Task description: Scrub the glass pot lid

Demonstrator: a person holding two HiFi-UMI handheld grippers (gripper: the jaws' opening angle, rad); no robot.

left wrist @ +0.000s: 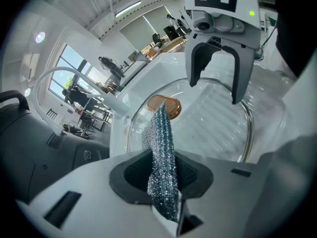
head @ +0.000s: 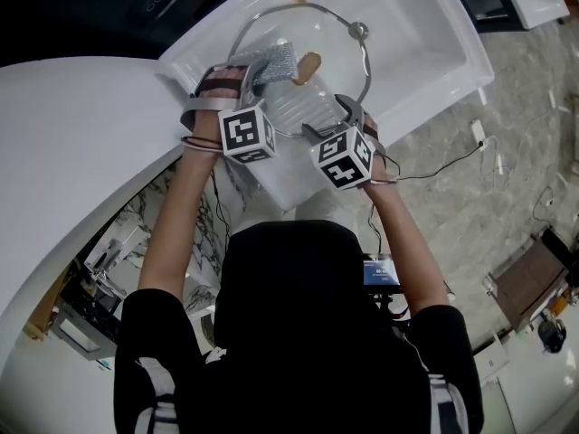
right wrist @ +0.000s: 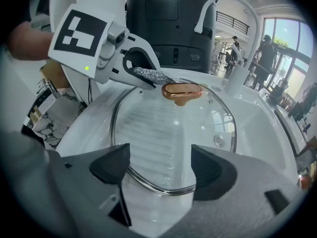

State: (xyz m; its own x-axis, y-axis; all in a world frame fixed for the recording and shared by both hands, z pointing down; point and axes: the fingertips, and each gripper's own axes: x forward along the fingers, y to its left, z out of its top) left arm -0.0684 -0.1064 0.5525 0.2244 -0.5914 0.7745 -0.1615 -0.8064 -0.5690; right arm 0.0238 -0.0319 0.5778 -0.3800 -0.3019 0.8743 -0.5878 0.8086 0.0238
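The glass pot lid (head: 318, 51), metal-rimmed with a copper-coloured knob (head: 308, 67), lies in the white sink (head: 425, 43). My left gripper (head: 246, 72) is shut on a silver mesh scrubber (head: 273, 61) whose free end rests on the glass beside the knob. In the left gripper view the scrubber (left wrist: 162, 157) stands out between the closed jaws of the left gripper (left wrist: 163, 168), towards the knob (left wrist: 164, 105). My right gripper (head: 330, 118) hangs open over the lid's near rim. In the right gripper view that rim (right wrist: 163, 190) runs across the wide gap of the right gripper (right wrist: 161, 170).
A curved white faucet (right wrist: 233, 6) rises behind the sink. A black appliance (right wrist: 171, 24) stands past the basin. A rounded white counter (head: 72, 152) lies to the left. A cable (head: 443, 165) trails on the marble floor to the right.
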